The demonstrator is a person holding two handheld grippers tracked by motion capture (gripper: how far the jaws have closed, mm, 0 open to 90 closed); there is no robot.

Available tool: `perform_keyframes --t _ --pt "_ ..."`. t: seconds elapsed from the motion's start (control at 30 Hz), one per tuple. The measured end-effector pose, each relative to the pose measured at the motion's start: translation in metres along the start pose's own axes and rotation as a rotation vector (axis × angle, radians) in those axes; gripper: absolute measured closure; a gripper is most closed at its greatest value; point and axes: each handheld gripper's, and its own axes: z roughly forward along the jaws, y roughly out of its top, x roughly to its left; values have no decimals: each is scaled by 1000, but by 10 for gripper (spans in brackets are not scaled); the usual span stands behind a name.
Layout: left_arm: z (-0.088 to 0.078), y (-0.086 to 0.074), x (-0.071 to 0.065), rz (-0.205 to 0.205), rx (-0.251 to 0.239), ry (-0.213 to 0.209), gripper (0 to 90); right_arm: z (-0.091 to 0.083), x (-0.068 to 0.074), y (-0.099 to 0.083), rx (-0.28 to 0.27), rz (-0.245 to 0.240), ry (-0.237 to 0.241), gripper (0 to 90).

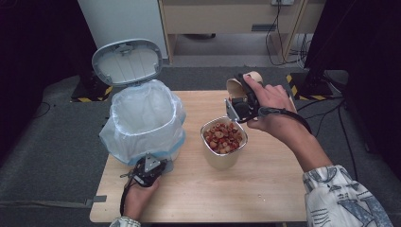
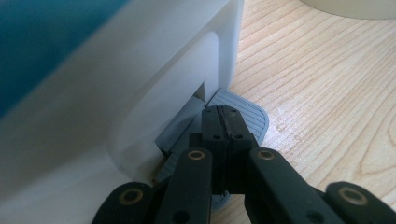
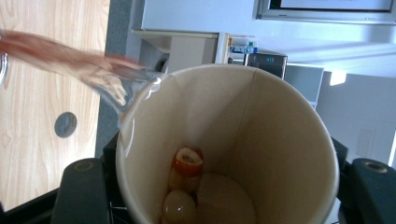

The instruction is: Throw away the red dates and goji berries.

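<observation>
At left of centre in the high view, the lined bin (image 1: 144, 120) stands lid-up because your left gripper (image 2: 223, 122), jaws pressed together, bears on its grey pedal (image 2: 243, 112). At upper centre-right, your right gripper (image 1: 242, 105) clamps the tilted paper cup (image 3: 224, 140), spilling scraps towards the tub (image 1: 223, 142) below.

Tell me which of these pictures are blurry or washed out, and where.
High view: soft and grainy, dark at the corners, even light on the table. Left gripper view: the bin wall up close is out of focus and bright white; the pedal and wood grain stay sharp. Right gripper view: a streak of motion blur off the paper cup rim, and the background is overexposed.
</observation>
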Motion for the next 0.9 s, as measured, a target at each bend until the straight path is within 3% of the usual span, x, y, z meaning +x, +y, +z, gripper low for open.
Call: perform_keyframes --t 0.17,0.53,0.77,0.9 --pt "0 0 0 -1 0 0 887 -1 -1 1 12 -40 -7 309" --pt "0 0 0 -1 0 -1 887 0 3 8 11 -79 -3 309" --pt "0 0 0 -1 0 0 887 0 7 12 31 -175 -14 309" --pt "0 0 0 -1 0 0 887 0 6 12 30 -195 -24 309"
